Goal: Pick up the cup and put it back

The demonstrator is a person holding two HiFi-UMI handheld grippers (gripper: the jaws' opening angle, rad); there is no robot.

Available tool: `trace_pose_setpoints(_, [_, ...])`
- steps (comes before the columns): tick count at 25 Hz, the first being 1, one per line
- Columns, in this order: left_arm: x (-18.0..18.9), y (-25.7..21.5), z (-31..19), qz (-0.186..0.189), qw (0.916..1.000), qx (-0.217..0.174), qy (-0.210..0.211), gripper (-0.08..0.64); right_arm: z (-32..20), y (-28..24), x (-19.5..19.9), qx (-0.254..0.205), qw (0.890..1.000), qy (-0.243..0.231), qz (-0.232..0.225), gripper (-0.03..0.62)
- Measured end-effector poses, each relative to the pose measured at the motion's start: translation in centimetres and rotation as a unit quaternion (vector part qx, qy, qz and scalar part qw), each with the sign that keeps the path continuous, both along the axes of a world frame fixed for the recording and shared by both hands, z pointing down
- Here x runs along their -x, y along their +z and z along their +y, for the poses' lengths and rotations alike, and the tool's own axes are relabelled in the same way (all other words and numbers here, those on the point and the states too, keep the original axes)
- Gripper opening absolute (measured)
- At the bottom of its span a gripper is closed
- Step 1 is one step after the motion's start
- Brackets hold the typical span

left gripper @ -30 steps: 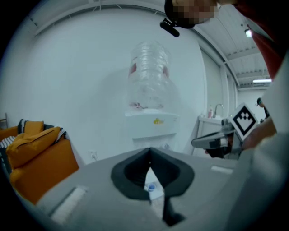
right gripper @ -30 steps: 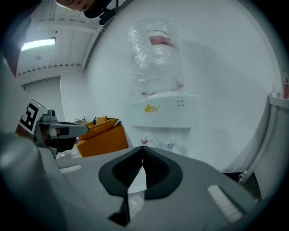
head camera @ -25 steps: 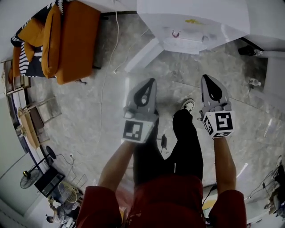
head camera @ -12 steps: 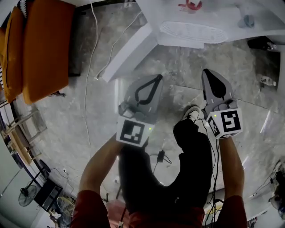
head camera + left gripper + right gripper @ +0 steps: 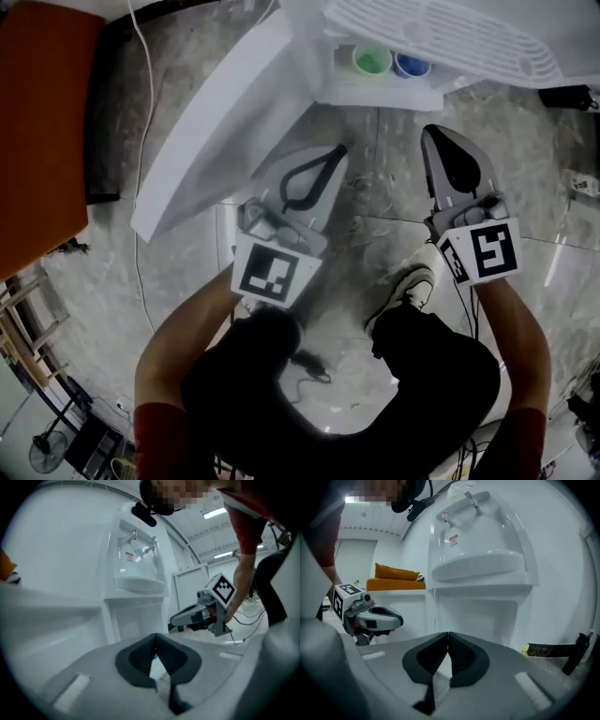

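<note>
Looking down on a dispenser (image 5: 375,89): white glossy plastic, rounded at the corners, with a slotted oval drip tray (image 5: 450,37) across its front and two small taps (image 5: 471,499) above a moulded basin. Showing a flat white door (image 5: 211,122) swung wide at the dispenser's left, and an open compartment under the tray.

Finding two round-rimmed cups upright in that compartment, side by side: green cup (image 5: 372,61) nearer the door, blue cup (image 5: 411,65) just beside it. Cannot tell whether touching.

Standing on a floor (image 5: 375,197) of grey marbled stone before the dispenser, polished and seamed into large slabs. Noting a smooth orange cushion (image 5: 42,131) well to the dispenser's left, beyond the door, with a thin white cable (image 5: 141,141) trailing between, and a white shoe (image 5: 412,286) planted in front of the dispenser.

Holding the left gripper (image 5: 337,150) low in front of the dispenser, near the door's free edge: grey matte shell tapered like a beak, black ribbed pads, black-and-white marker cube at the hand end. Jaws together at the tips, nothing between, touching nothing.

Holding the right gripper (image 5: 429,131) beside it, in front of the compartment on the blue cup's side and short of the opening. Same grey shell, same ribbed black pads. Jaws pressed tip to tip, empty. Both well clear of the cups.
</note>
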State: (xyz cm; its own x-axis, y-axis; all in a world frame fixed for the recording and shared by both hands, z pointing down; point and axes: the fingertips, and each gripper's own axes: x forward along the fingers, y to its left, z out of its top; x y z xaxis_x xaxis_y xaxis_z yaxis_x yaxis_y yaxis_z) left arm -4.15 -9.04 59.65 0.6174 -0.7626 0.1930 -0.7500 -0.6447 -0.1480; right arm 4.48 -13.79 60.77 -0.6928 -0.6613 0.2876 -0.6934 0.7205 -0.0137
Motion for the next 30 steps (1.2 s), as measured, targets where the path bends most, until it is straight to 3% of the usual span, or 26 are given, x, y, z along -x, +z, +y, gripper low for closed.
trace_pose_setpoints(7, [1.1, 6.2, -1.8, 0.014, 0.9999, -0.002, 0.003, -0.002, -2.7, 7.1, 1.5, 0.010, 1.000, 0.020, 0.004, 0.000])
trace_pose_setpoints(13, [0.7, 9.6, -1.6, -0.004, 0.9991, -0.003, 0.041, -0.002, -2.9, 10.4, 1.8, 0.032, 0.999, 0.017, 0.004, 0.001])
trace_pose_setpoints(21, [3.2, 11.5, -1.4, 0.042, 0.9987, 0.009, -0.028, -0.002, -0.8, 12.0, 1.1, 0.062, 0.998, 0.023, -0.011, 0.000])
trace_pose_setpoints(30, [3.5, 13.2, -0.5, 0.059, 0.9971, 0.031, -0.036, -0.002, -0.5, 13.5, 1.9, 0.073, 0.997, 0.025, 0.000, 0.002])
